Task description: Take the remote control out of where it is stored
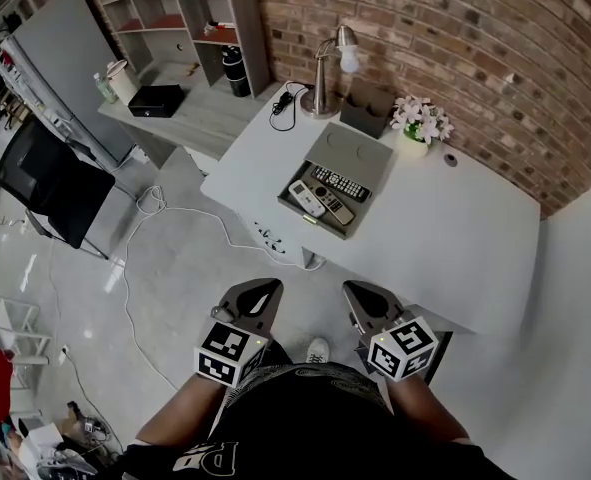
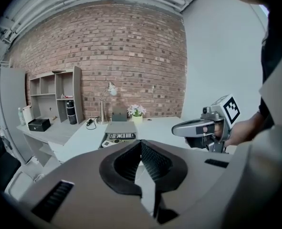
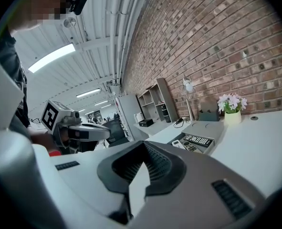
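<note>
Grey on white: spotted the storage box (image 1: 293,206) lying open on the desk (image 1: 455,238), well ahead of both grippers and roughly in line with the gap between them. Counted what looked like three remotes inside, though could not be sure at that range. Made out a black remote control (image 1: 339,183) with rows of buttons farthest from the jaws, a white remote (image 1: 307,197) off toward the left gripper's side, and a grey remote (image 1: 336,212) nearest. Found the left gripper (image 1: 265,288) with jaws pressed together on nothing, and the right gripper (image 1: 359,291) likewise closed and empty. Saw both held low and side by side, short of the desk's near edge, touching neither box nor remote. Judged the task barely begun: nothing lifted, nothing reached. Took the raised lid (image 1: 351,149) as one step spared. Reckoned as left to do: carry a gripper forward over the box, spread its jaws, close on a remote and lift it clear.
</note>
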Available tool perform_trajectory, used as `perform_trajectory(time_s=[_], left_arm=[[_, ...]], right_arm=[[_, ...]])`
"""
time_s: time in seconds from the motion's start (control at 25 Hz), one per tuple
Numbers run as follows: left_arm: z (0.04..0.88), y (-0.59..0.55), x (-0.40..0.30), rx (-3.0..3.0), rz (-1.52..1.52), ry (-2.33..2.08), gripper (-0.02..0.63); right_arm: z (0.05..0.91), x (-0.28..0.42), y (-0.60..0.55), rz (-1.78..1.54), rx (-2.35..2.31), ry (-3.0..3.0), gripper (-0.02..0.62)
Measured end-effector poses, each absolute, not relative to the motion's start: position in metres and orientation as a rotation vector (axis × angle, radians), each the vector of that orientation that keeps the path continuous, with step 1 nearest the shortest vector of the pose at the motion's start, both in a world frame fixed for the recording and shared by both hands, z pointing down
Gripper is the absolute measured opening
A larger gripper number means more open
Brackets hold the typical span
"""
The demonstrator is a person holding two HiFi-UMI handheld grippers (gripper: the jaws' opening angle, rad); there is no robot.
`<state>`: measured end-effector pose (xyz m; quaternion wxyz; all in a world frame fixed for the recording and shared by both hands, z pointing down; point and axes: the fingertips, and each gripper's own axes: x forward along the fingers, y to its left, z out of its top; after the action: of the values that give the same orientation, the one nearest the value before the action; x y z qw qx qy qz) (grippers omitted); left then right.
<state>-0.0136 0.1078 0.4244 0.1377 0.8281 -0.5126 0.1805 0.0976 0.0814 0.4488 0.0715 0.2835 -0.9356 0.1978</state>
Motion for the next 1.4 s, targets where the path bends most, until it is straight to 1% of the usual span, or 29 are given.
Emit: perform_trajectory(time_s=[0.32,0.68,0.92,1.0,1.12,1.28,1.4], left_arm=[[0.440,0.067,-0.032,2.398,0.569,-1.440,0.006],[0.456,-0.018,-0.045,2.487,0.627,-1.283,0.005],[0.470,-0.065,-0.073,2.511,0.660,-1.180,0.006],[0.474,-0.080,-0.082,2.519,0.660,-1.150,0.006],[0.479,-0.101,-0.093,2.539,0.668,-1.093,0.006],[0.487,-0.123,-0.104,2.563,0.685,-1.005,0.006],[0.496,-0.134,-0.107,2.579,0.711,-0.929,0.006]], right_arm=[[0.467,0.092,0.041,0.615,0.907,-2.760,-0.008],[0.498,0.075,-0.029,0.559,1.030,-2.601,-0.008],[0.532,0.059,-0.068,0.516,1.069,-2.444,-0.008],[0.549,0.053,-0.080,0.461,1.053,-2.367,0.025],[0.573,0.044,-0.102,0.370,1.025,-2.255,0.055],[0.601,0.035,-0.125,0.343,0.984,-2.120,0.101],[0.622,0.041,-0.143,0.317,0.972,-2.008,0.135]])
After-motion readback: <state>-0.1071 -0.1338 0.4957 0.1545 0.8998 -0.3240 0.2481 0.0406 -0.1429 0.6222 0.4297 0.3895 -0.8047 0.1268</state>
